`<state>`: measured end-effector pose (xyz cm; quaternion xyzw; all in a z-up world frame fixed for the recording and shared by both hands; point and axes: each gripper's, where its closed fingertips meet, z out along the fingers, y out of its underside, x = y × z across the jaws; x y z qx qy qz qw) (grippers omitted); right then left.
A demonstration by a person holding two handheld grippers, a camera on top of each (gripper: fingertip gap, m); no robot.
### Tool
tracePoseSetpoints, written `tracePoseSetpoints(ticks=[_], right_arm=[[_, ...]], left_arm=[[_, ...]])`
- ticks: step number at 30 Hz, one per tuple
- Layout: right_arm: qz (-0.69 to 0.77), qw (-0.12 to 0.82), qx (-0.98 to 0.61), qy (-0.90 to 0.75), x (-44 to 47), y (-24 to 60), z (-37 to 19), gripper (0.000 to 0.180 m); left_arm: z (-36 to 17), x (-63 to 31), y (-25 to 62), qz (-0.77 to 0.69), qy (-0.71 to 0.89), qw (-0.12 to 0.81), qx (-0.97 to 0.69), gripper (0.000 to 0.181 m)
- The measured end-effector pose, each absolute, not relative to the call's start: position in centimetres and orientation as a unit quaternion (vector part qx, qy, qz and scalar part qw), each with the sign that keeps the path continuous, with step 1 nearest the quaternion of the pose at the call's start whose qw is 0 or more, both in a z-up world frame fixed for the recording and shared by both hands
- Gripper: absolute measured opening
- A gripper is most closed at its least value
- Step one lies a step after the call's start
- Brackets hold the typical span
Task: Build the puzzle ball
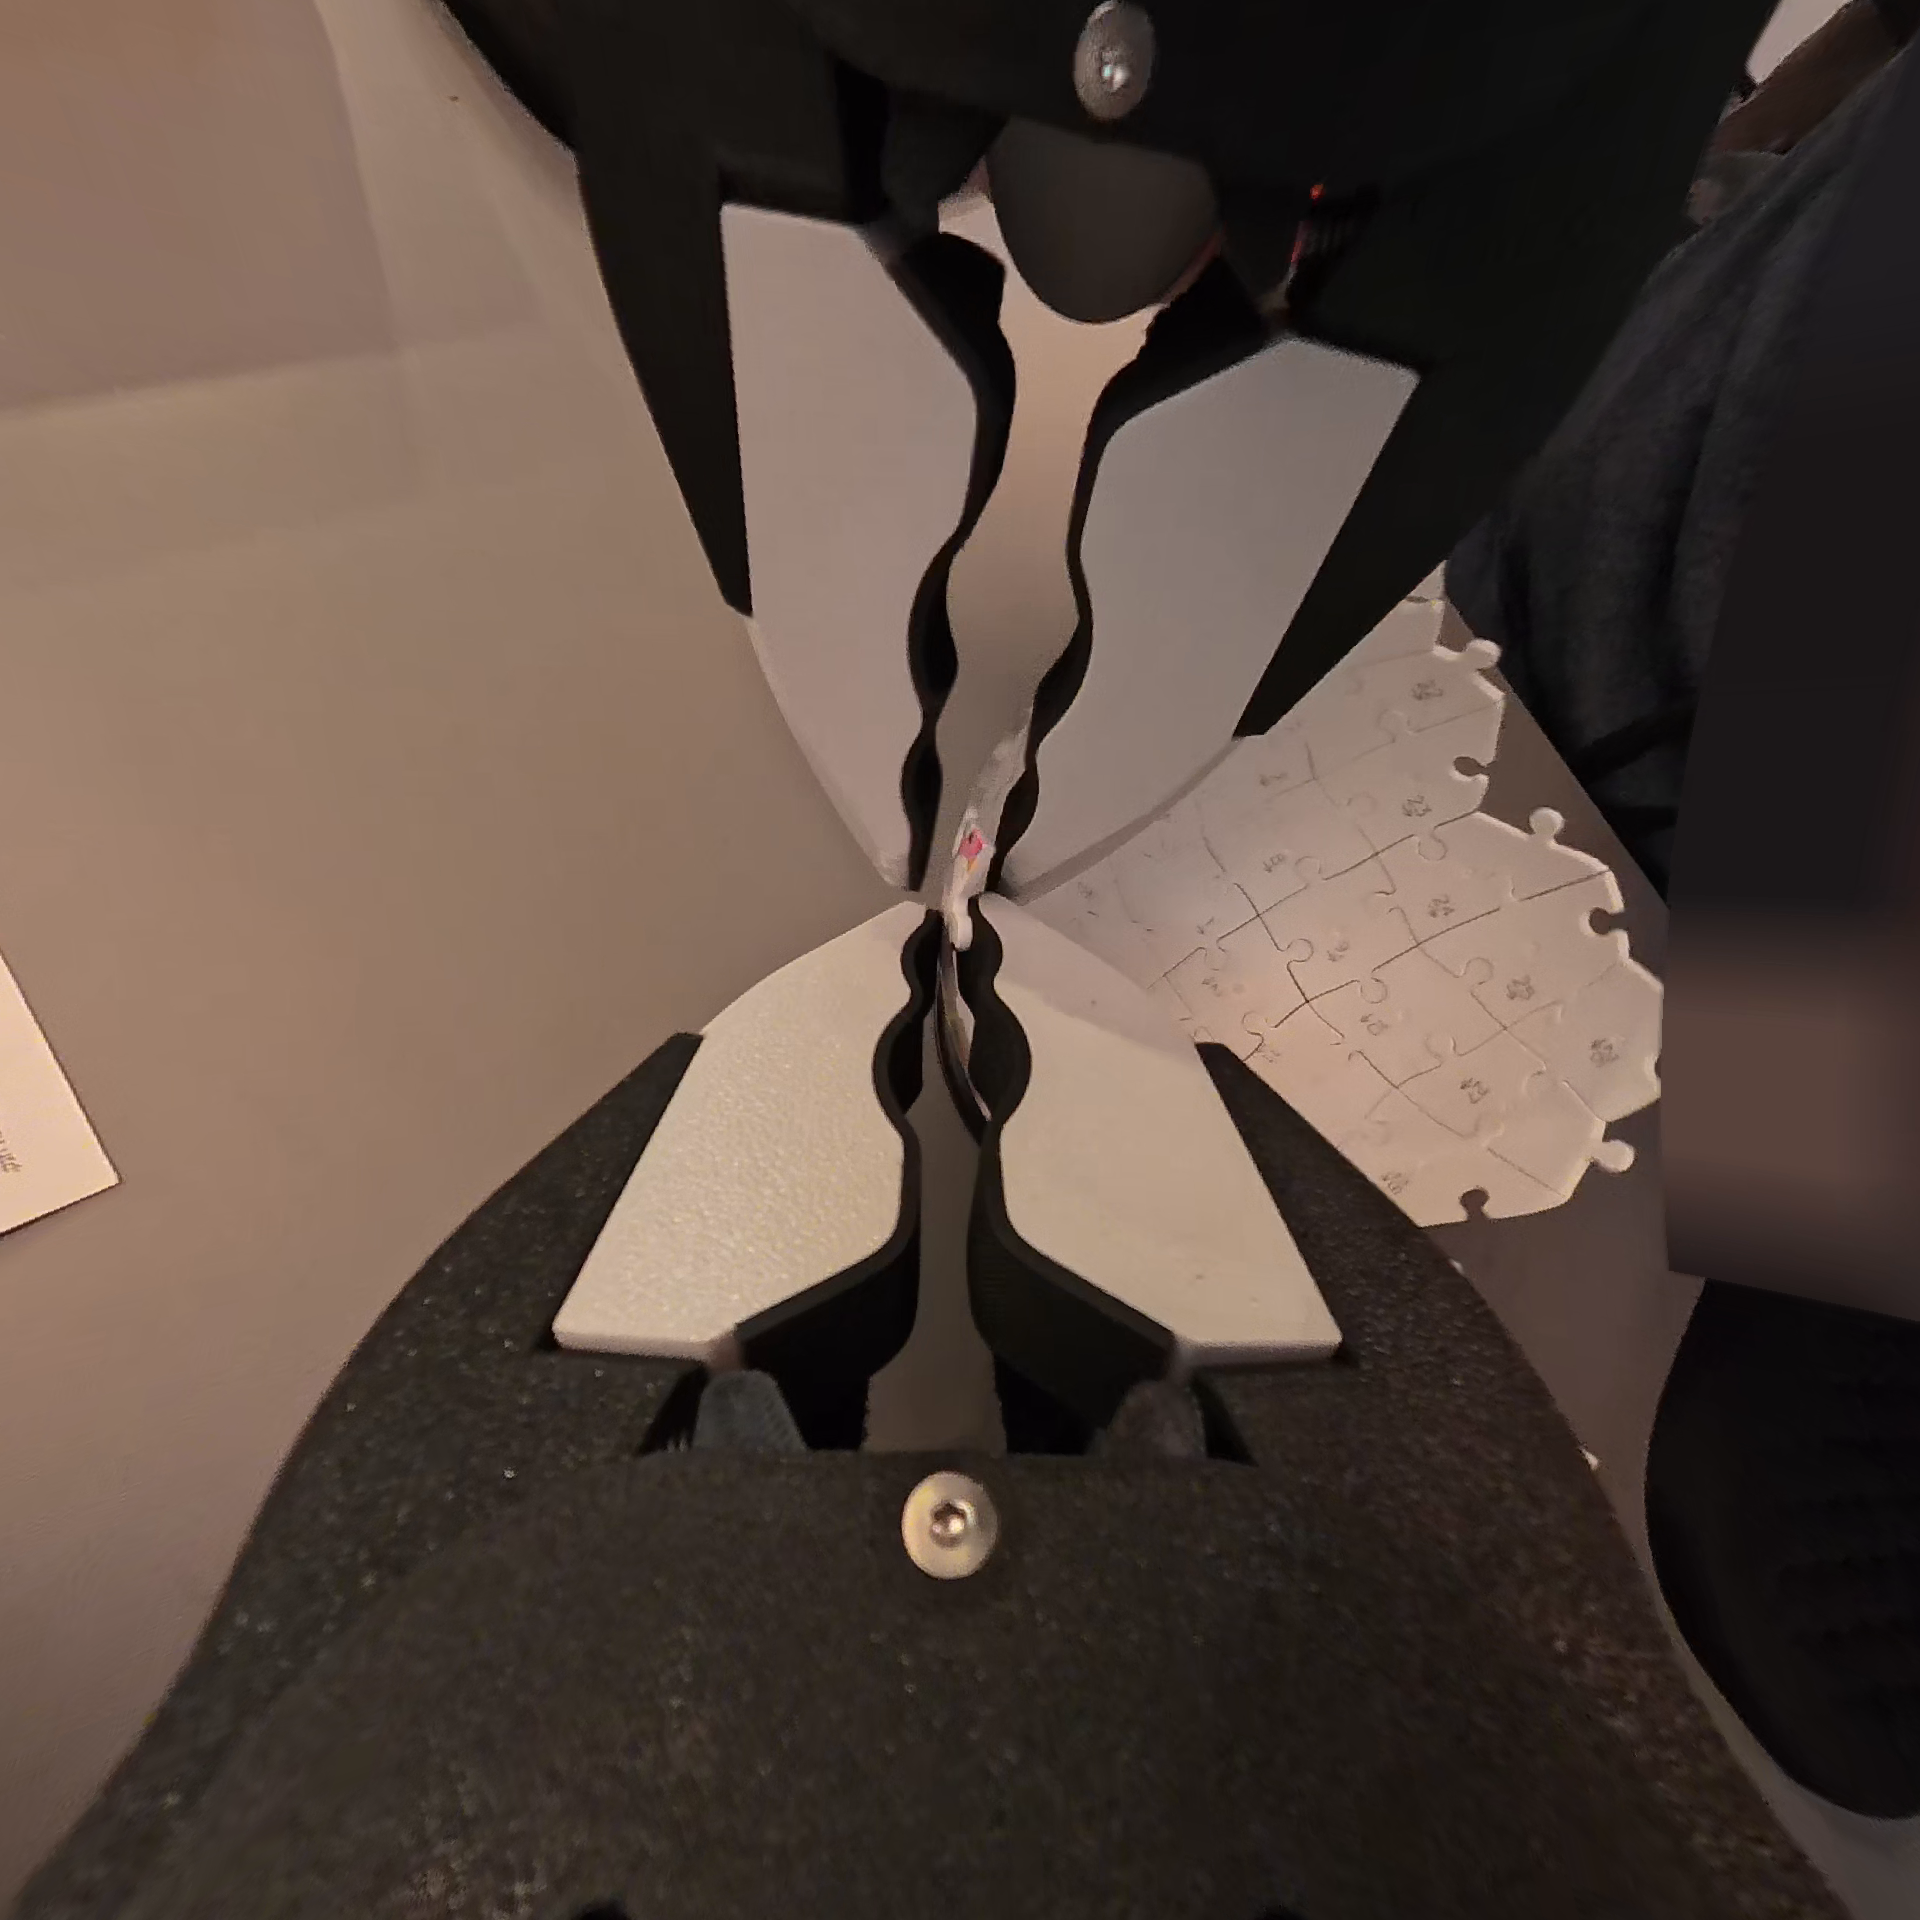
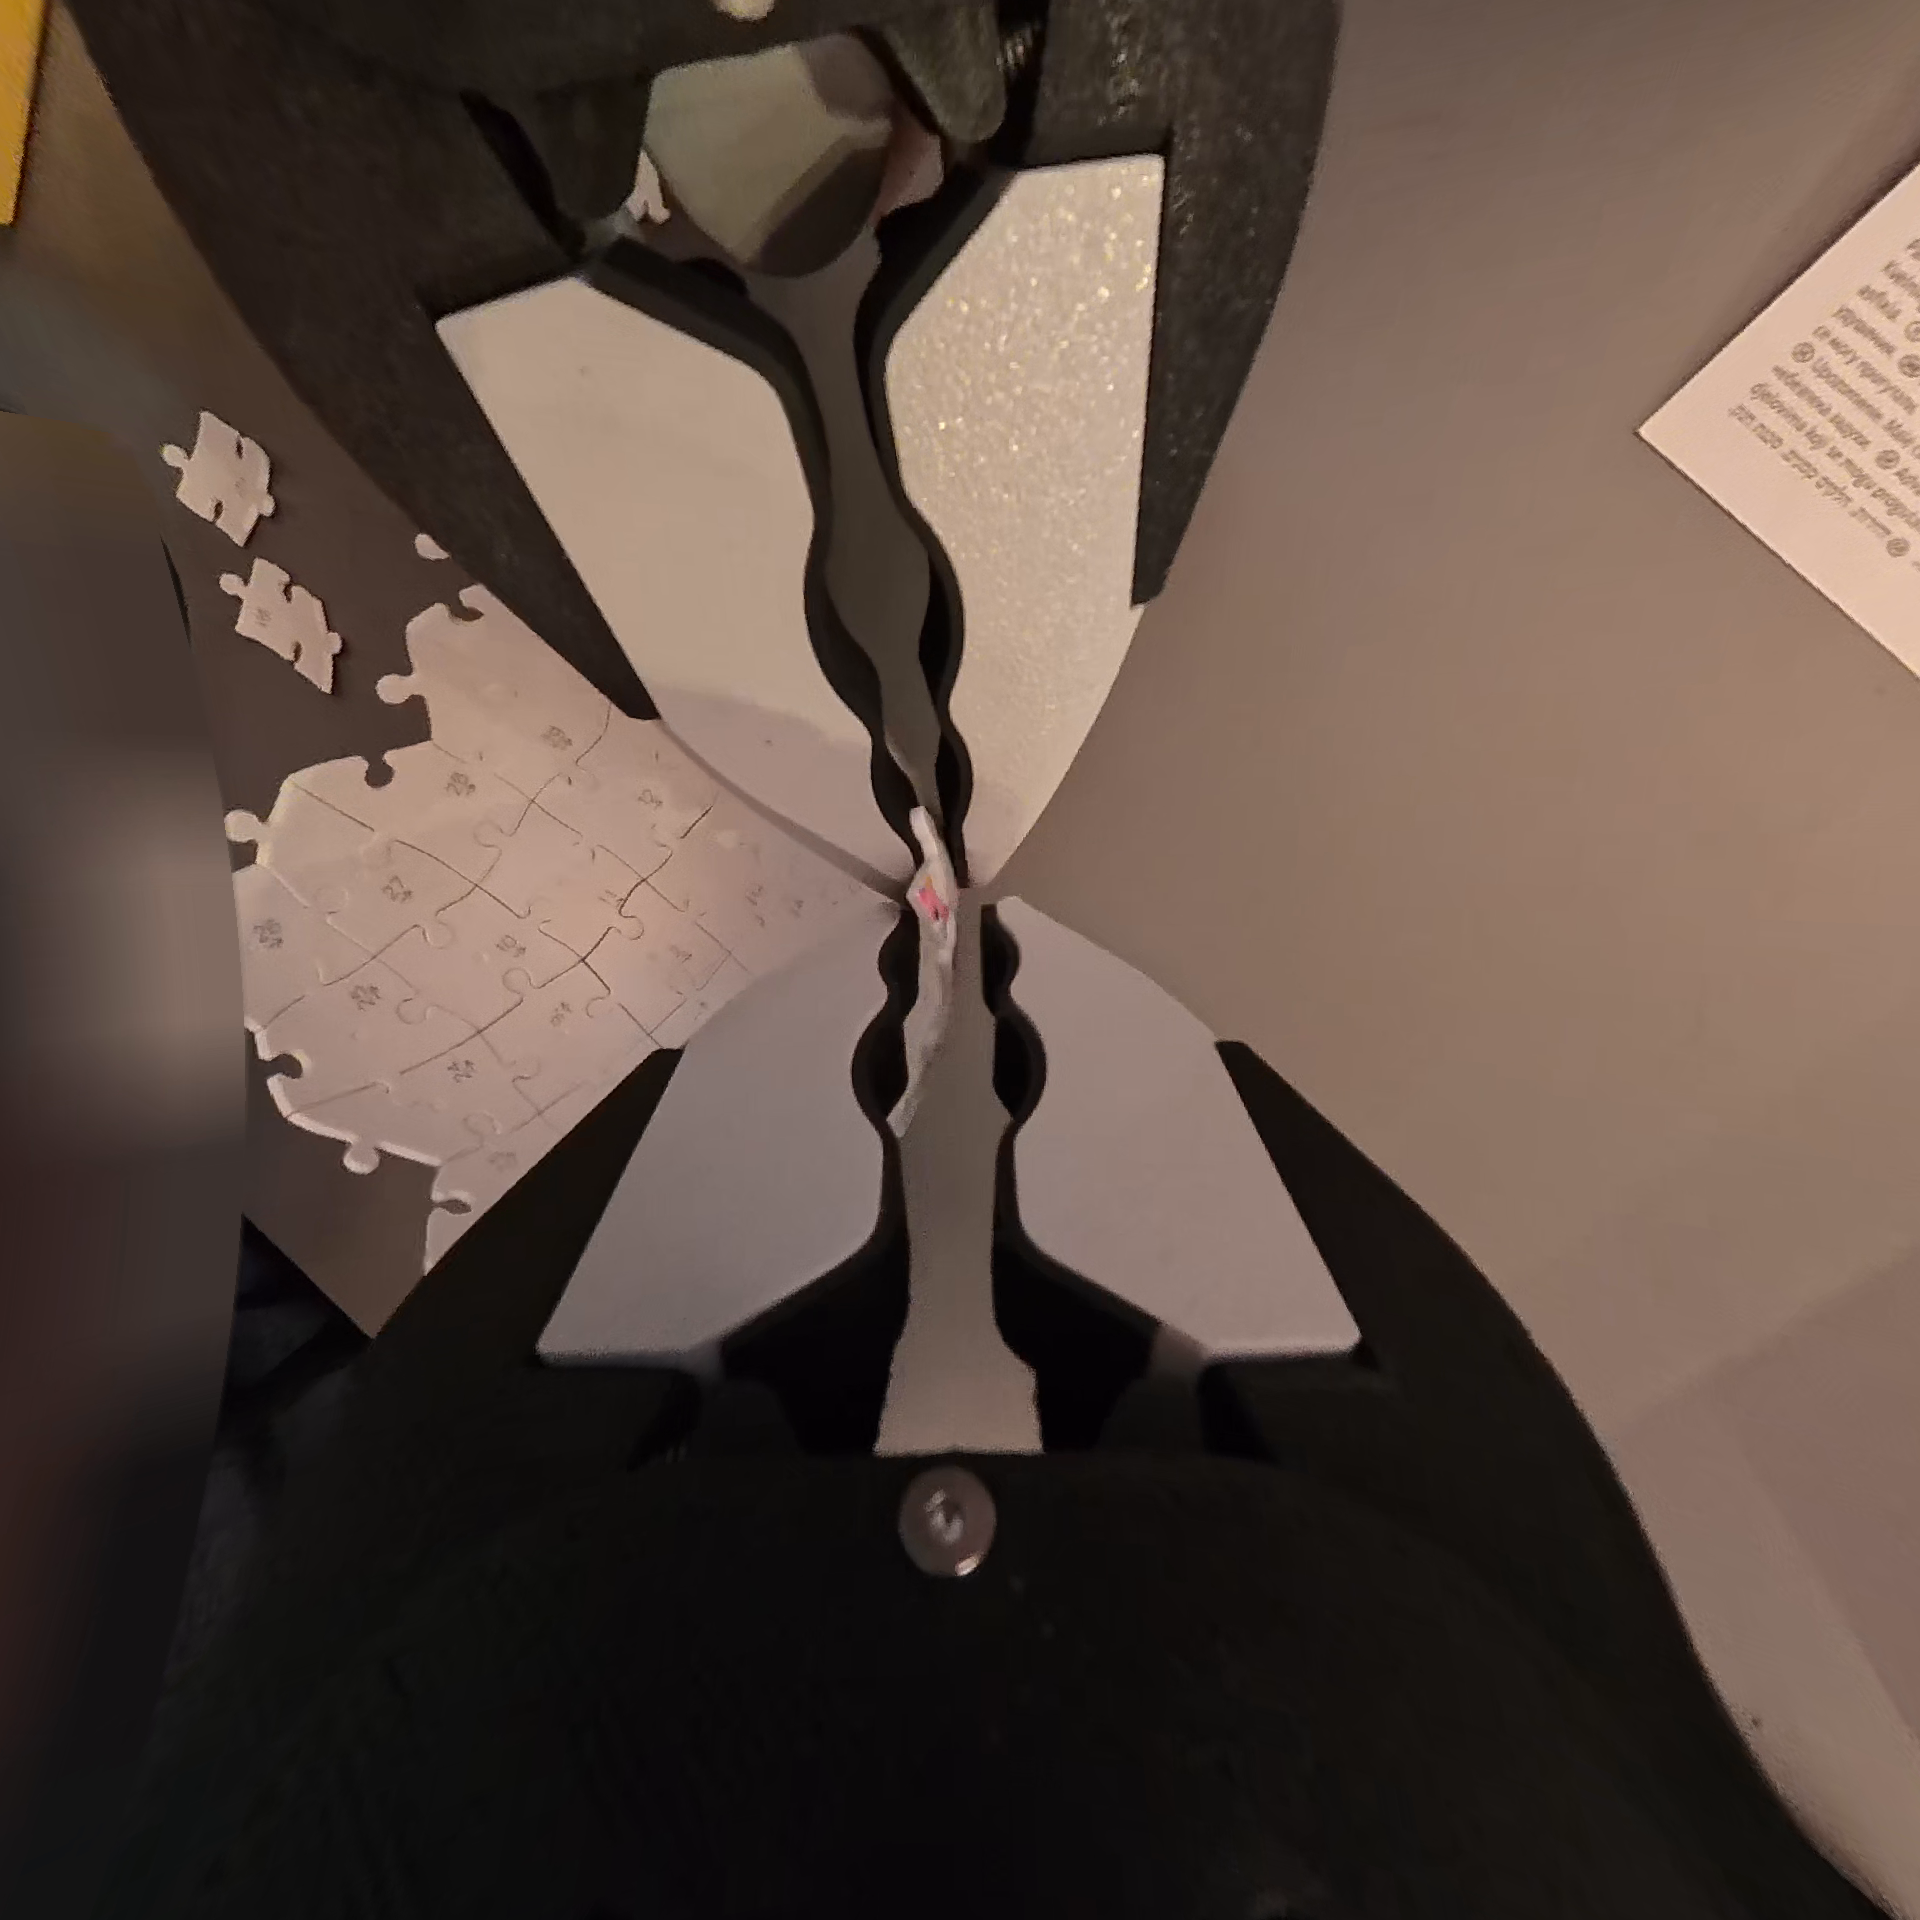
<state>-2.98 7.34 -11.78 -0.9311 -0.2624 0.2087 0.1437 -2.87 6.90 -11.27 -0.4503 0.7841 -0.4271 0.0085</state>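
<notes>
Puzzle piece (image 1: 968, 883) sits pinched between our left gripper (image 1: 951, 940) and right gripper (image 2: 940, 935). We count two loose pieces (image 2: 255, 551) beside one numbered assembled sheet (image 2: 488, 935).

The assembled puzzle section (image 1: 1382, 966) is the landmark. In the left wrist view its inner end vanishes behind the white fingers (image 1: 1195, 582) of the far gripper; in the right wrist view the near gripper's black body (image 2: 935, 1662) covers its lower edge. Between the jaws of both grippers, just beside that section, a thin puzzle piece (image 1: 971, 862) shows edge-on, its face hidden. A blurred patch (image 2: 94, 883) lies just past the section's outer rim. Well apart from it, a printed paper sheet (image 2: 1808, 457) on the table (image 2: 1455, 831) is cut by the picture's edge.
</notes>
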Motion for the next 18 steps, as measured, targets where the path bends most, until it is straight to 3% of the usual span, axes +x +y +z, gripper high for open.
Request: tracePoseSetpoints(ticks=[3, 18], right_arm=[[0.214, 0.133, -0.931, -0.263, -2.97, 7.07, -12.21, 0.005], [0.192, 0.149, -0.929, -0.278, -2.74, 7.01, -12.14, 0.004]], left_arm=[[-11.29, -2.76, 6.87, -0.429, 0.782, 0.008, -0.452, 0.003], [-11.10, -2.72, 6.82, -0.431, 0.778, 0.000, -0.457, 0.005]])
